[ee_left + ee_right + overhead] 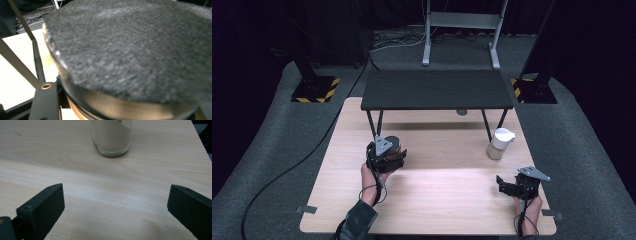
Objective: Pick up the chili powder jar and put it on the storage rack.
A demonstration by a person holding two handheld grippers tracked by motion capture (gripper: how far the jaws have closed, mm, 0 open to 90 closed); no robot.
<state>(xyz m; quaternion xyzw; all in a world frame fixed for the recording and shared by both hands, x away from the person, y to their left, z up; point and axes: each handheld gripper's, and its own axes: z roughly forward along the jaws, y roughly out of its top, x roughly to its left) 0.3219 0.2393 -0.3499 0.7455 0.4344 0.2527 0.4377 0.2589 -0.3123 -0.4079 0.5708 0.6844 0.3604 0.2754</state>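
Two hand-held grippers work over one light wooden table (437, 200), on which stand one low black shelf (437, 89) on thin legs and one glass jar (500, 143) with a white lid; a single round object is in the left grip. From the left: the left gripper (388, 156) sits at about nine o'clock from the table's middle, held up by the person's left hand (371, 181), with its grey three-cornered plate on top. Its jaws are pinched on a round disc-like object (395, 148), dark on its upper face with a brownish rim, which lies directly between the jaws at the gripper's twelve o'clock end. In the left gripper view that disc (132, 55) shows a grey felt-like surface above a dark glossy edge and a tan layer beneath, with one black jaw rising at the lower left and the shelf's thin legs behind at ten o'clock. The shelf stands at twelve o'clock on the table, well apart from both grippers. The jar stands at about two o'clock from the table's middle, and at eleven o'clock from the right gripper (507, 186), near it but not touching. In the right gripper view the jar (111, 137), holding a pale powdery fill, stands at twelve o'clock beyond the right gripper (115, 207), whose jaws are spread wide with nothing but bare tabletop between them.
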